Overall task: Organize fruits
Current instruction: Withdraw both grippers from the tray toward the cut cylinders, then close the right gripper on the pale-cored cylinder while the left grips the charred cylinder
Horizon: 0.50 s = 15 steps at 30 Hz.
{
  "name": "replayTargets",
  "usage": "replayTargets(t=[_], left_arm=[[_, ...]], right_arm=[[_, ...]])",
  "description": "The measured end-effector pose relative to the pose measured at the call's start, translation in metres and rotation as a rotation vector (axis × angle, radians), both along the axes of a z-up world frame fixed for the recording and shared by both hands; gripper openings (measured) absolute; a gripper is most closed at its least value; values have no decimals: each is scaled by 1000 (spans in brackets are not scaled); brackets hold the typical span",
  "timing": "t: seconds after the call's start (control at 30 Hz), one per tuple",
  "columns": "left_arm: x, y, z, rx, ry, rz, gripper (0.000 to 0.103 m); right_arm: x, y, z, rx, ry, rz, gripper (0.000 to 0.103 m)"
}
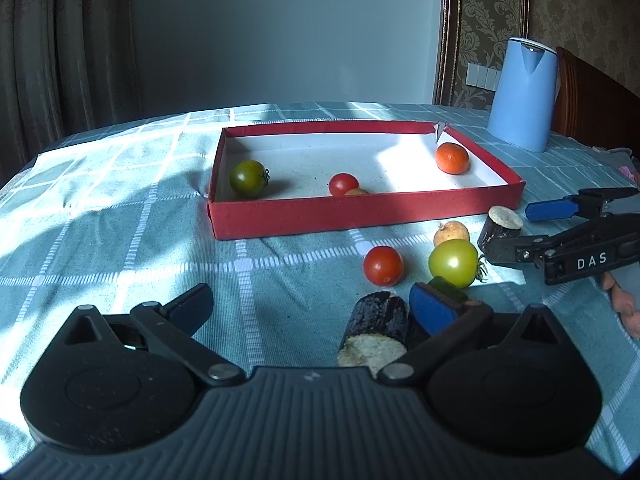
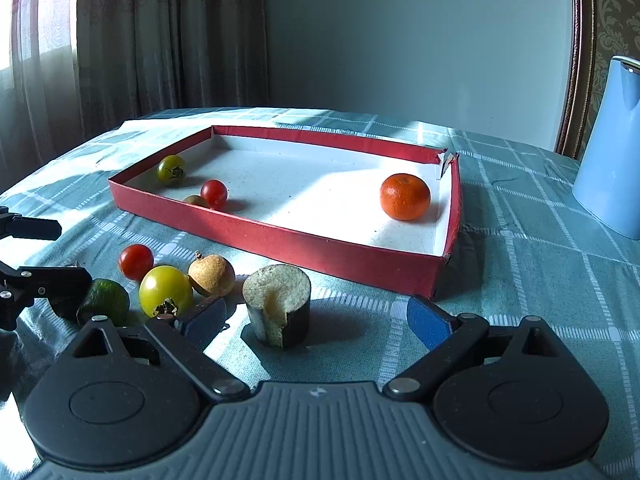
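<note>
A red box (image 1: 360, 212) (image 2: 304, 240) with a white floor holds a dark green tomato (image 1: 248, 178) (image 2: 171, 169), a red cherry tomato (image 1: 343, 184) (image 2: 214, 194), a small tan fruit (image 2: 196, 201) and an orange (image 1: 452, 157) (image 2: 405, 196). On the cloth in front lie a red tomato (image 1: 383, 265) (image 2: 136, 261), a yellow-green tomato (image 1: 454, 263) (image 2: 165, 290), a tan fruit (image 1: 451, 232) (image 2: 211, 275), a dark green piece (image 2: 103, 306) and two dark cut chunks (image 1: 376, 330) (image 2: 278, 306). My left gripper (image 1: 312, 308) is open and empty beside one chunk. My right gripper (image 2: 316, 318) (image 1: 516, 232) is open around the other chunk.
A blue kettle (image 1: 522, 94) (image 2: 612, 144) stands at the back right on the checked teal tablecloth (image 1: 120, 220). Curtains hang behind the table on the left. A wooden chair back (image 1: 592, 96) is at the far right.
</note>
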<state>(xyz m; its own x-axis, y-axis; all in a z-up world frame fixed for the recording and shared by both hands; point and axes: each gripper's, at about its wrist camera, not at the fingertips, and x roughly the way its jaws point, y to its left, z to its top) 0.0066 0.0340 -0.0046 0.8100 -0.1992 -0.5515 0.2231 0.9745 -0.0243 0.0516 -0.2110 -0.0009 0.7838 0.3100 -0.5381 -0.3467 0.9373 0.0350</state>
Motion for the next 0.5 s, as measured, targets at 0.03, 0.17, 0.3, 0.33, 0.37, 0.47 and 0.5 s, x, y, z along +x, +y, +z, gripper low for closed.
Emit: replayTargets(t=[0.03,0.17,0.3,0.33,0.37,0.47,0.5], left_arm=[[1,0,0,-6,5,0,103],[1,-2,-1,2,7,-4,103],[3,-11,-6,33,62,-79,103],[2,-13,-6,44,56,-76,103],[3,-13,-7,46,58,-73,103],[5,-10,-8,31,78,-66,103],[5,-11,-9,33,77,-66,103]], right_arm=[[5,1,-3,-10,32,-14,98],[5,1,-5,-13,38,-20,99],[5,0,-4,-8,36,-20,99],[5,0,-4,-9,36,-22,98],[5,0,-4,-11,36,-22,98],[5,1,-4,-16,37,-20,99],[5,1,-4,-17,38,-20,99]])
